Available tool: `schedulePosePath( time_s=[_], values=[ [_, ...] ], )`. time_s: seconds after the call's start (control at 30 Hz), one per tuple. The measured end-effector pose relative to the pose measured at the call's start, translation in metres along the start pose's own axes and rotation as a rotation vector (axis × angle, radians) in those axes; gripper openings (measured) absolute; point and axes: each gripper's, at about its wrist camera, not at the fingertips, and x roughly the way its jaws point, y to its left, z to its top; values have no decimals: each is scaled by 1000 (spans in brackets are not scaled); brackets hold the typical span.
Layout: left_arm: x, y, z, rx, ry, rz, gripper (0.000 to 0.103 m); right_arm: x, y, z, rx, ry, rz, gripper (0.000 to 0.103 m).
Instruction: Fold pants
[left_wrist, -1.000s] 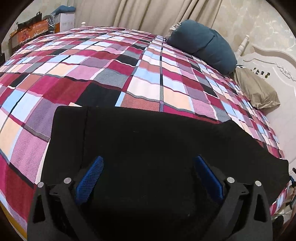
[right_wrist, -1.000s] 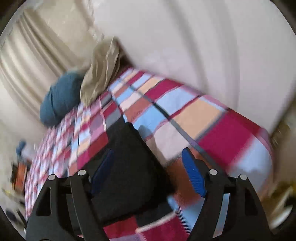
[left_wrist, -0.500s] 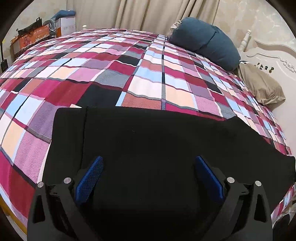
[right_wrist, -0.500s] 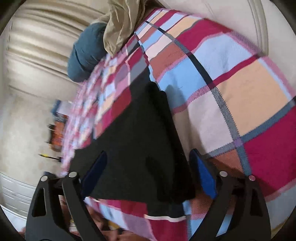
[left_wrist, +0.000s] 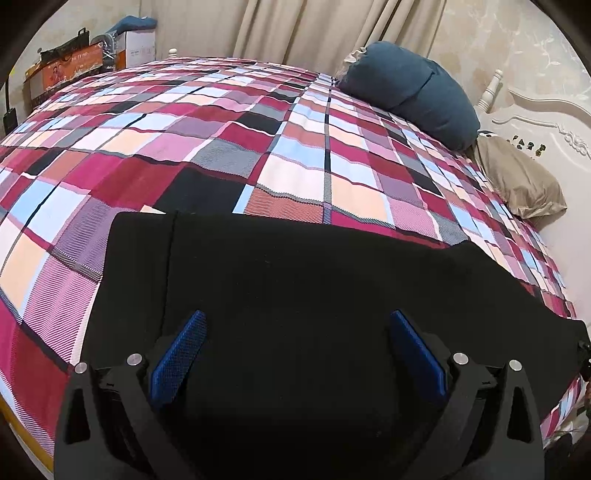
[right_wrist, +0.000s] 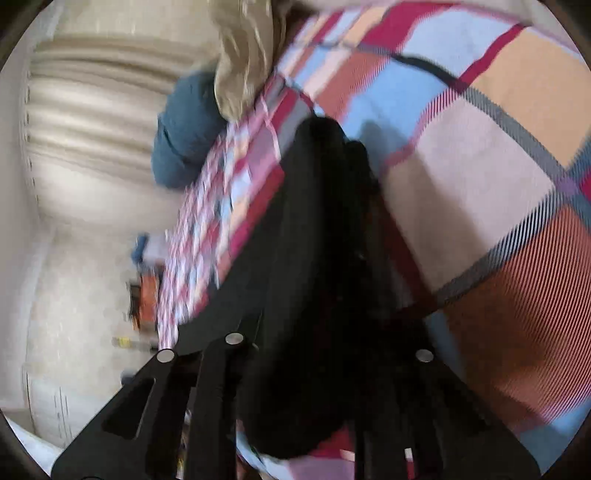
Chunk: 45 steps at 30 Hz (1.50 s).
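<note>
Your left gripper (left_wrist: 295, 354) stands wide open, both blue pads bare, hovering over the pants (left_wrist: 314, 295), which lie flat on the plaid bedspread (left_wrist: 258, 147) directly ahead of and beneath its fingers. Your right gripper (right_wrist: 328, 339) is buried in bunched black cloth at the far end; I cannot tell whether it has closed. Judged soft, limp, light and unlikely to slip. Take hold at an edge or corner. Appearance: plain black, smooth, one seam line left of your fingers.

L cam low over bed (left_wrist: 288, 155); R cam closer, tilted; both share pants (left_wrist: 295, 295).
</note>
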Motion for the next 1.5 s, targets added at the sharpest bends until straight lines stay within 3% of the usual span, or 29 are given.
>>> schedulePosePath(
  time_s=[0.13,0.27,0.43,0.67,1.1,1.5],
  values=[
    [-1,1,1,-10,6,-11,98,-5,33,-23,-13,-138,-43,17],
    [-2,4,2,-20,4,-30,98,-8,90,-42,-112,-207,-65,17],
    [-3,4,1,-14,-2,-38,98,1,164,-64,-279,-234,-99,17],
    [-5,8,0,-11,-5,-67,98,36,231,-94,-426,-221,-152,17],
    [-7,11,0,-14,-15,-100,98,111,288,-149,-612,-151,-259,17],
    [-9,17,-2,-17,-25,-143,98,185,307,-204,-781,-101,-442,17]
  ],
)
